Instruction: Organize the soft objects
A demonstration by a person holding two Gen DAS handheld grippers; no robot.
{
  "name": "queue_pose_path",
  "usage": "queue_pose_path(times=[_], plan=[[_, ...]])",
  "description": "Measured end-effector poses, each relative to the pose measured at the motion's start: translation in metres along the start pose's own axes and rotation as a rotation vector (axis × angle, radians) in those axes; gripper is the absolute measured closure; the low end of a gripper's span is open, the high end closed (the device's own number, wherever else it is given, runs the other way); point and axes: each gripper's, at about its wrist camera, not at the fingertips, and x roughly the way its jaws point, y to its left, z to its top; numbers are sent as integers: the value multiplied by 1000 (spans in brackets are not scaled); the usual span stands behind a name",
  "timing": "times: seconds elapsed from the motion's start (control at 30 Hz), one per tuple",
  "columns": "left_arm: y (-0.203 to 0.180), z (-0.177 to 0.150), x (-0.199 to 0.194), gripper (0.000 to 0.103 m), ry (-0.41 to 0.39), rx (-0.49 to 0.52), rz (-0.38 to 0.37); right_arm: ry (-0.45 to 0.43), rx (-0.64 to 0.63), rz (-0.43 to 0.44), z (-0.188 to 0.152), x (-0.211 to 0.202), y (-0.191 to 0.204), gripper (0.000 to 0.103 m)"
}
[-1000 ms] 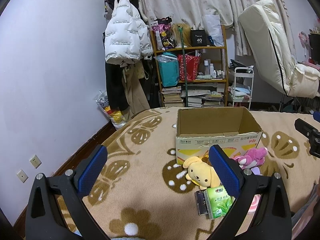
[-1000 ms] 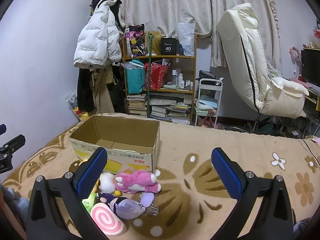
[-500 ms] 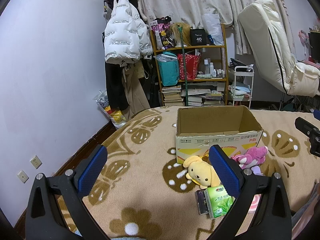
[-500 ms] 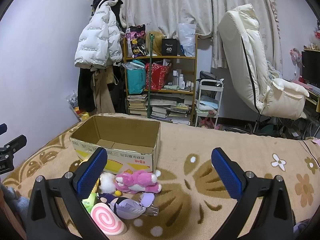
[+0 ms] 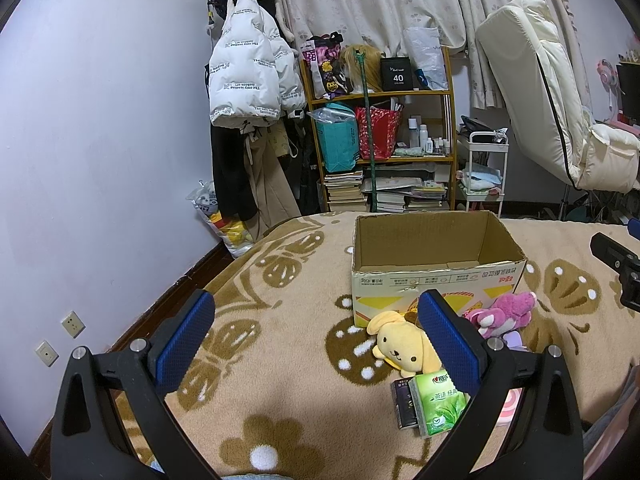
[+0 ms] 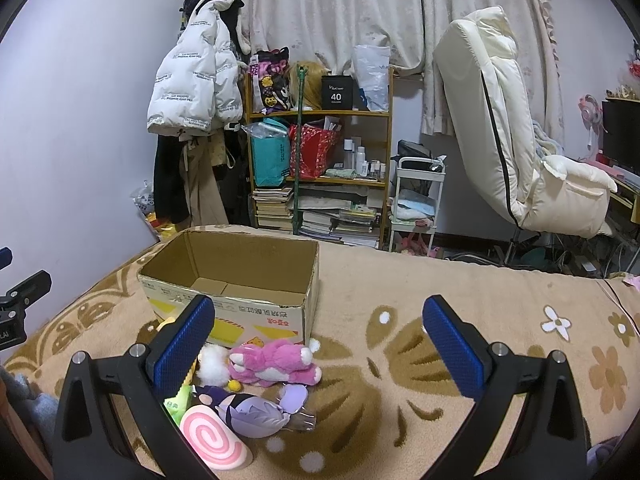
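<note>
Toys crowd the cardboard box's (image 6: 236,312) near wall; blanket (image 6: 440,292) rightward lies bare.

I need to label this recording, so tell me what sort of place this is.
Most likely a lived-in bedroom: a floral blanket over what seems to be a bed, a puffer jacket hanging on the wall, and a cluttered bookshelf under curtains.

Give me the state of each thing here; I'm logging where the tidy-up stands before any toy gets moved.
Box: open, upright, looks empty.
Yellow plush: on the blanket, outside the box.
Pink plush: lying on its side, outside the box.
Purple plush: lying down, outside the box.
Pink swirl toy: on the blanket.
Tissue pack: on the blanket.
Left gripper: open, empty.
Right gripper: open, empty.
</note>
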Motion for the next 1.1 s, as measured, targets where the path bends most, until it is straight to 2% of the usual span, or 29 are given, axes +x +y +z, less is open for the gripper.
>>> queue_pose_path(times=[1.1], plan=[[-2,-8,6,3,23,6,-8,7,-4,0,0,-1,1,0]])
